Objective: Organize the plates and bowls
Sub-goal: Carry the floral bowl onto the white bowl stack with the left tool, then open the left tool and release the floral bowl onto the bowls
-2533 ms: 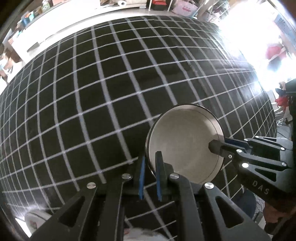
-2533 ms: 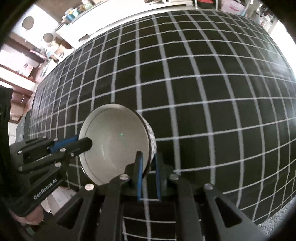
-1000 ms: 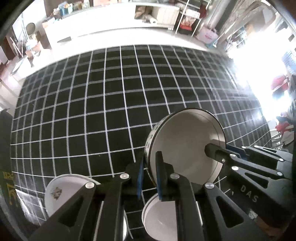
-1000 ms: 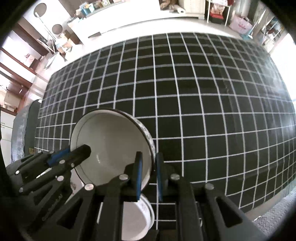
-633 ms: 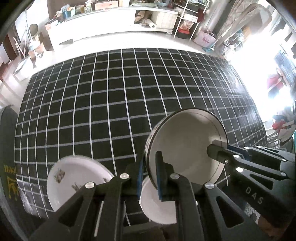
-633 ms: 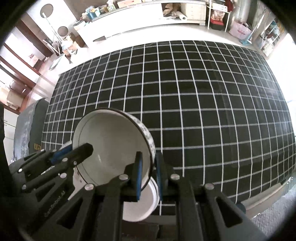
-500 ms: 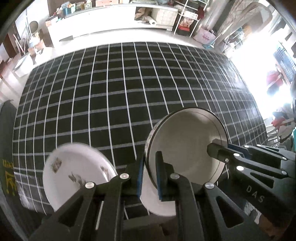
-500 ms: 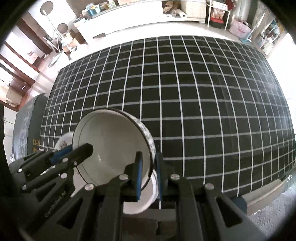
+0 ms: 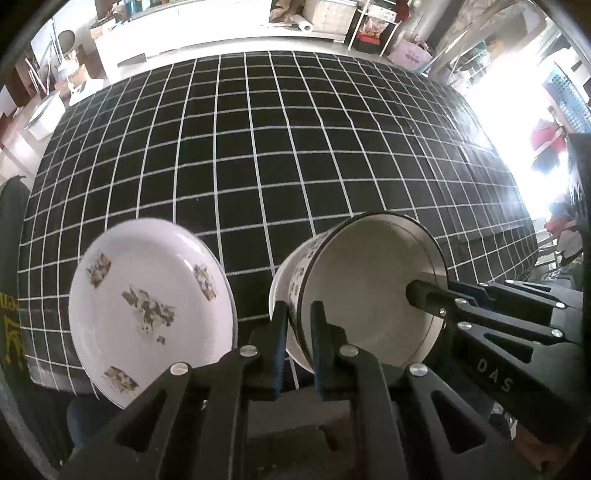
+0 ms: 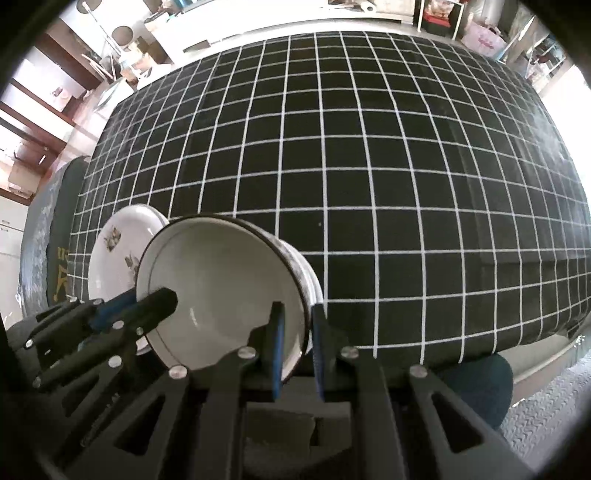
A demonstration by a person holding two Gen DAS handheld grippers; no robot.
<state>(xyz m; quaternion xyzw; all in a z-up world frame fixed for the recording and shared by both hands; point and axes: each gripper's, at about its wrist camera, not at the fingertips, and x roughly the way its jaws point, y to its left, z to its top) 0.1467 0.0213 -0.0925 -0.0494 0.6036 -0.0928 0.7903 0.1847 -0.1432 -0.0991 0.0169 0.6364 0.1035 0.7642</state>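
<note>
A white bowl (image 9: 365, 291) with a dark rim and patterned outside is held in the air by both grippers, tilted toward me. My left gripper (image 9: 297, 325) is shut on its left rim. My right gripper (image 10: 297, 328) is shut on its right rim; the bowl (image 10: 221, 288) fills the lower left of the right wrist view. A white plate (image 9: 147, 306) with brown floral prints lies at the table's near left edge; it also shows behind the bowl in the right wrist view (image 10: 118, 247). A second white dish under the bowl is mostly hidden.
The table carries a black cloth with a white grid (image 9: 277, 147). A dark green cloth with yellow print (image 9: 11, 325) hangs at the left. White cabinets and shelves (image 9: 221, 22) stand beyond the far edge. A blue stool (image 10: 476, 387) stands below the near edge.
Both grippers have lifted the bowl and drawn it back toward the near table edge. The floral plate and a second dish have come into view below and to the left.
</note>
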